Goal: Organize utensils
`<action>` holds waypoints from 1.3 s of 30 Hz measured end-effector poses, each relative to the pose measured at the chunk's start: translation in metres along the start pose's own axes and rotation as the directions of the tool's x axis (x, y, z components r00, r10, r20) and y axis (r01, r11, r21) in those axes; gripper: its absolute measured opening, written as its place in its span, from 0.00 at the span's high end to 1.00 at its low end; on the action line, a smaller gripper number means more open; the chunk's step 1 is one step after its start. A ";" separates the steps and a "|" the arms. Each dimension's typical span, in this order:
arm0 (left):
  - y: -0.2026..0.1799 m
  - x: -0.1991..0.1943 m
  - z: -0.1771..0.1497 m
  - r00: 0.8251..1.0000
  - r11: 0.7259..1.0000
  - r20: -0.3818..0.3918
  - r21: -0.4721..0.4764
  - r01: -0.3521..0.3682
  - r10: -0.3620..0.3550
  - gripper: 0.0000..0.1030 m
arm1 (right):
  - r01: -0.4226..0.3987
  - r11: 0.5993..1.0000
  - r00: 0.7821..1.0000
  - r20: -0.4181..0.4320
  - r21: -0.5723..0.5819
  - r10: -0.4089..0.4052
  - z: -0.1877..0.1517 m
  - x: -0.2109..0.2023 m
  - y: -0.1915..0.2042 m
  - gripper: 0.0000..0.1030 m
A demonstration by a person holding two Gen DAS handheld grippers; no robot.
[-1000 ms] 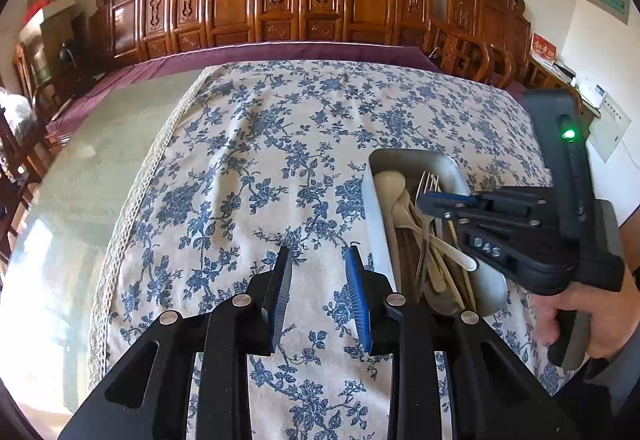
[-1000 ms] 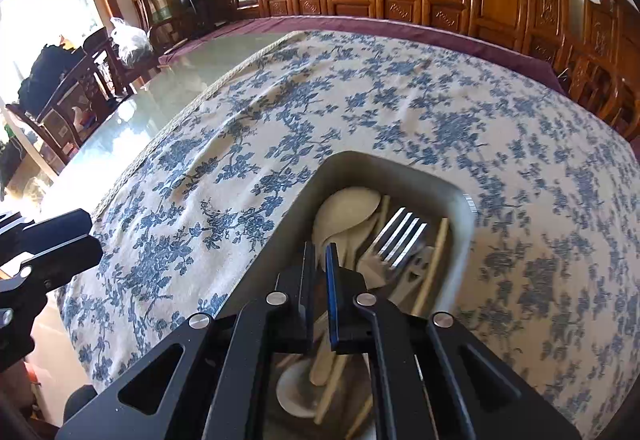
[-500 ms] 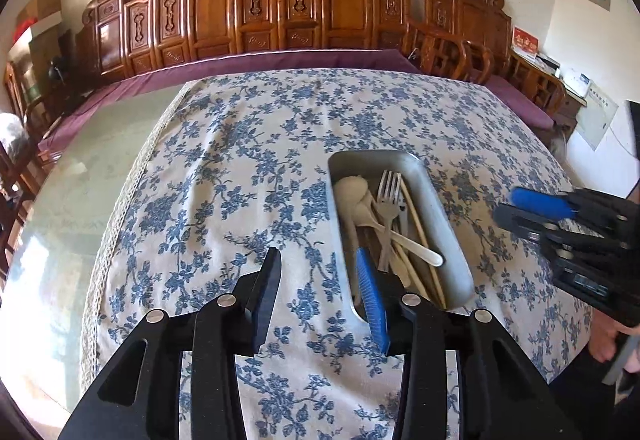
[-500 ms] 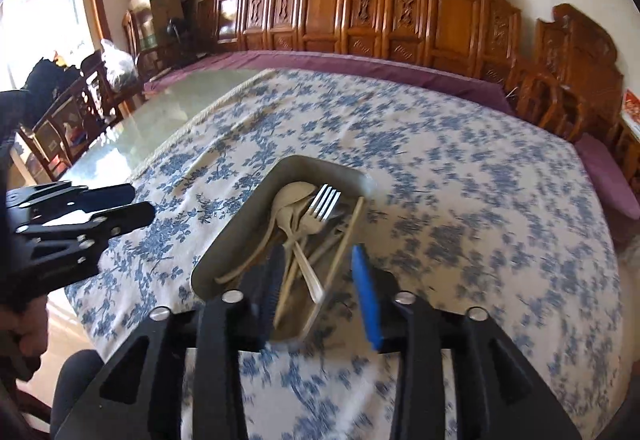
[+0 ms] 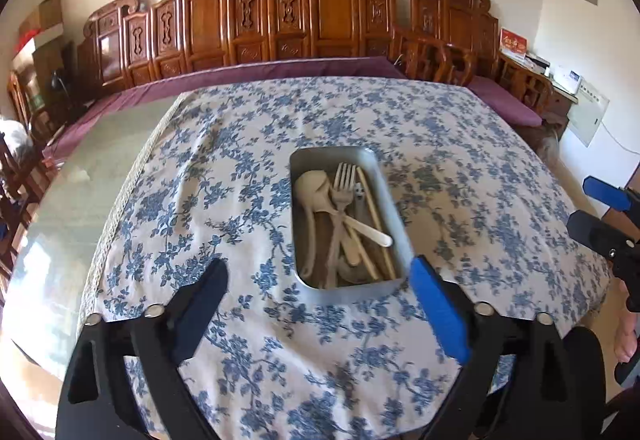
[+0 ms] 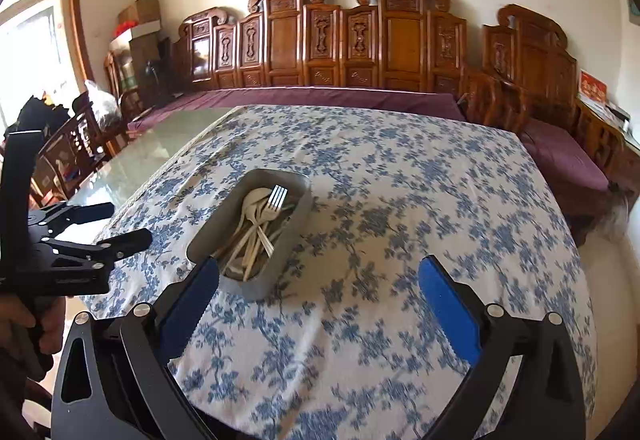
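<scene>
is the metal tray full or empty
Full: the metal tray holds a fork, spoons and chopsticks piled lengthwise inside.

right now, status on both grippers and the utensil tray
Left gripper and right gripper open, empty, jaws just opened. Utensils all in metal tray on tablecloth. Nothing in the way.

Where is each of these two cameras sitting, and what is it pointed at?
Left wrist: rides the left gripper, looking down over its open fingers at the metal tray of utensils; right gripper at the edge.
Right wrist: rides the right gripper, same aim; left gripper and hand visible.
Shared: tray, floral tablecloth, carved wooden chairs.
</scene>
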State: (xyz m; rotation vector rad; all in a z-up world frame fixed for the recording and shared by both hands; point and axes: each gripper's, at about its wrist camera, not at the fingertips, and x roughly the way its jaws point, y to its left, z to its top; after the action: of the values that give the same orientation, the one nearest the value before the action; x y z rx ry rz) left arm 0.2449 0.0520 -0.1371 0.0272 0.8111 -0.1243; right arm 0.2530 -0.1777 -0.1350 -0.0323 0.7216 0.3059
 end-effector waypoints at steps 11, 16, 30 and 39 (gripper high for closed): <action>-0.049 -0.057 -0.013 0.999 1.000 0.049 0.012 -0.010 0.010 0.08 | 0.071 0.996 0.996 0.048 0.056 -0.074 -0.030 -0.069 -0.020 0.03; -0.061 -0.092 -0.019 0.996 1.000 0.089 -0.001 -0.025 0.025 0.08 | 0.084 0.995 0.993 0.083 0.055 -0.088 -0.036 -0.100 -0.017 0.03; -0.081 -0.200 -0.020 0.960 0.998 0.271 -0.017 -0.068 0.070 0.08 | 0.116 0.992 0.934 0.337 0.040 -0.123 -0.020 -0.209 0.010 0.03; -0.091 -0.241 -0.025 0.929 0.997 0.362 -0.020 -0.076 0.078 0.08 | 0.124 0.992 0.905 0.406 0.034 -0.127 -0.021 -0.245 0.018 0.03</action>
State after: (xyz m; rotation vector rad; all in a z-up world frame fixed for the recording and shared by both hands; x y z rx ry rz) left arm 0.0518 -0.0127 0.0222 0.0303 0.4390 -0.0498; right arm 0.0609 -0.2284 0.0113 -0.0067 0.3017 0.1771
